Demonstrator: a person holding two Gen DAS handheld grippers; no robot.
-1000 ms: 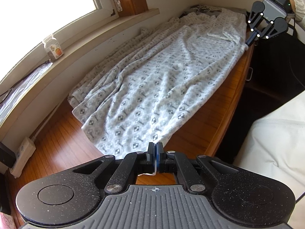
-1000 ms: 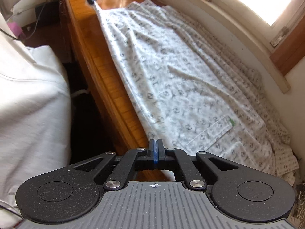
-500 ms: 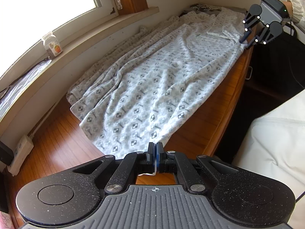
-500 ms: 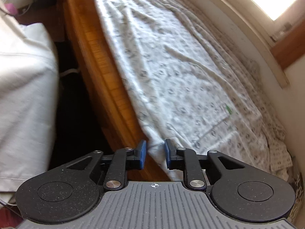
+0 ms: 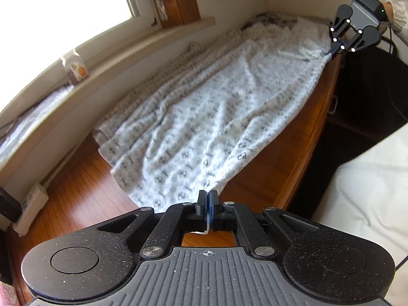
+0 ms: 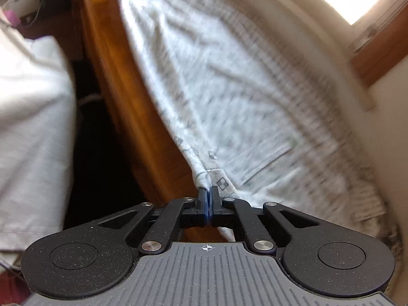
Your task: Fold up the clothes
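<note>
- On the wooden surface point(image 5: 288, 153) below the window, the patterned garment point(image 5: 204, 117) lies spread lengthwise, its far side against the wall under the sill point(image 5: 132, 58).
- My left gripper point(image 5: 207, 199) is clenched on the garment's near corner, cloth pinched between its pads.
- My right gripper point(image 6: 208, 195) has just closed; it now grasps the garment's edge at the opposite end, a fold bunched at its tips.
- In the left view I see that right gripper point(image 5: 331, 52) far off at the surface's edge.
- A small bottle point(image 5: 74, 67) stands on the sill.
- The right view is blurred.
</note>
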